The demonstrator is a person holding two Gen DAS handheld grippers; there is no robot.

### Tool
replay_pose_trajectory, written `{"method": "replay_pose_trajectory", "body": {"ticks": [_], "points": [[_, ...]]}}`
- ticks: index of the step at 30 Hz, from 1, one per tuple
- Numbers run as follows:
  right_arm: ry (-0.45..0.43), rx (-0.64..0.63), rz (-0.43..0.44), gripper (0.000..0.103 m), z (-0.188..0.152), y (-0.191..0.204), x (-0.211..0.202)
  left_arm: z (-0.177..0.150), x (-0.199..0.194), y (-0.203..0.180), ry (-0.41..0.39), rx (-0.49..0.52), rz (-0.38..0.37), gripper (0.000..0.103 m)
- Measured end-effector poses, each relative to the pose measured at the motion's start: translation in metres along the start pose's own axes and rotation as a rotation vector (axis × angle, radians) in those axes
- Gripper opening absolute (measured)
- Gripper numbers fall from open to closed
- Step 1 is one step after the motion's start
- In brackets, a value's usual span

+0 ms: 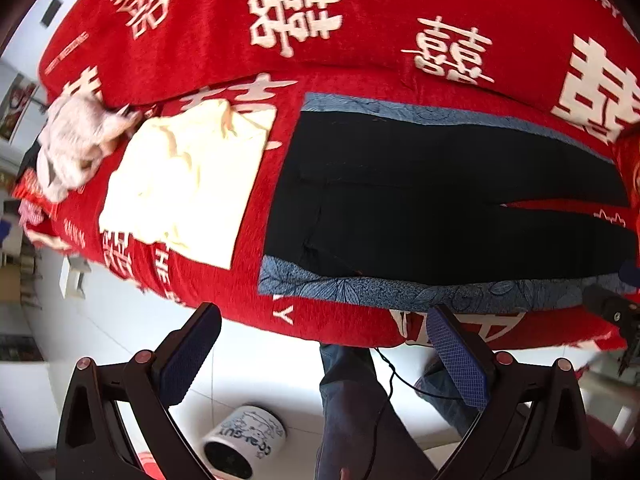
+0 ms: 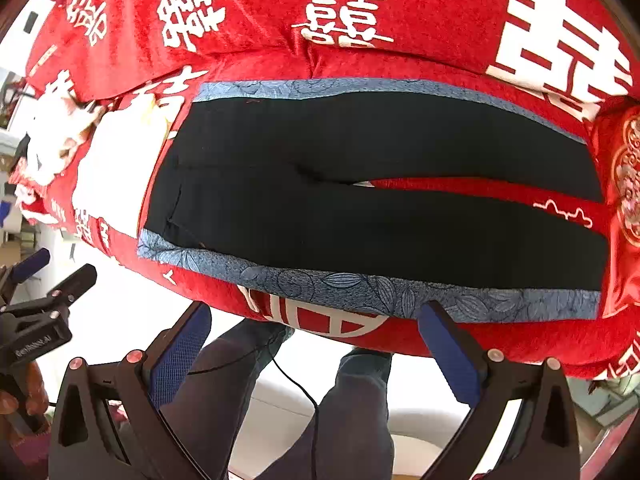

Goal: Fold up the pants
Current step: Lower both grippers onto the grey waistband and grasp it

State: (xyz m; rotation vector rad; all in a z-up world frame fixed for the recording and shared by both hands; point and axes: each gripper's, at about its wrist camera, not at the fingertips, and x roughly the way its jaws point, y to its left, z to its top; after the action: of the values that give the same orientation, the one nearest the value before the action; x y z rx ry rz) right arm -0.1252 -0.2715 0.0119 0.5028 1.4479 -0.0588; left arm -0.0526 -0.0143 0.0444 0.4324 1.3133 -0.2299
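The black pants [image 1: 440, 200] are laid flat on a blue patterned cloth [image 1: 360, 288] over the red cover [image 1: 360, 20], waist at the left, 2 legs running right; the leg ends are cut off in the left wrist view. The left gripper [image 1: 324, 356] and right gripper [image 2: 316, 352] are held off the near edge, fingers spread wide, nothing between them.

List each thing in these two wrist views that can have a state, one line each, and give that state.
black pants: spread flat, unfolded, legs slightly apart
blue patterned mat: flat under the pants
cream garment: loosely folded, left of the pants
pale bundle: crumpled
left gripper: open, holding nothing
right gripper: open, holding nothing
mug: on the floor, tipped on its side
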Motion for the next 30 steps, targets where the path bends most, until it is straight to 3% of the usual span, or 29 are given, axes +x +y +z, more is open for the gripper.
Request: {"method": "replay_pose_trajectory", "body": {"ticks": [8, 13, 16, 17, 19, 26, 30], "points": [[0.006, 0.05, 0.168, 0.103, -0.011, -0.009, 0.012, -0.009, 0.011, 0.018, 0.011, -0.065, -0.058, 0.103], [0.012, 0.108, 0.315, 0.103, -0.017, 0.015, 0.041, -0.006, 0.057, 0.048, 0.058, -0.091, -0.138, 0.103], [0.05, 0.165, 0.437, 0.103, -0.025, 0.031, 0.076, -0.008, 0.085, 0.065, 0.07, -0.118, -0.192, 0.102], [0.07, 0.194, 0.479, 0.103, -0.027, 0.037, 0.094, -0.008, 0.095, 0.07, 0.07, -0.123, -0.213, 0.095], [0.084, 0.242, 0.525, 0.103, -0.033, 0.045, 0.122, -0.009, 0.119, 0.076, 0.09, -0.125, -0.24, 0.09], [0.098, 0.349, 0.674, 0.101, -0.047, 0.074, 0.222, -0.018, 0.182, 0.091, 0.087, -0.191, -0.336, 0.09], [0.051, 0.417, 0.73, 0.101, -0.049, 0.069, 0.253, -0.024, 0.199, 0.1, 0.08, -0.231, -0.413, 0.09]]}}
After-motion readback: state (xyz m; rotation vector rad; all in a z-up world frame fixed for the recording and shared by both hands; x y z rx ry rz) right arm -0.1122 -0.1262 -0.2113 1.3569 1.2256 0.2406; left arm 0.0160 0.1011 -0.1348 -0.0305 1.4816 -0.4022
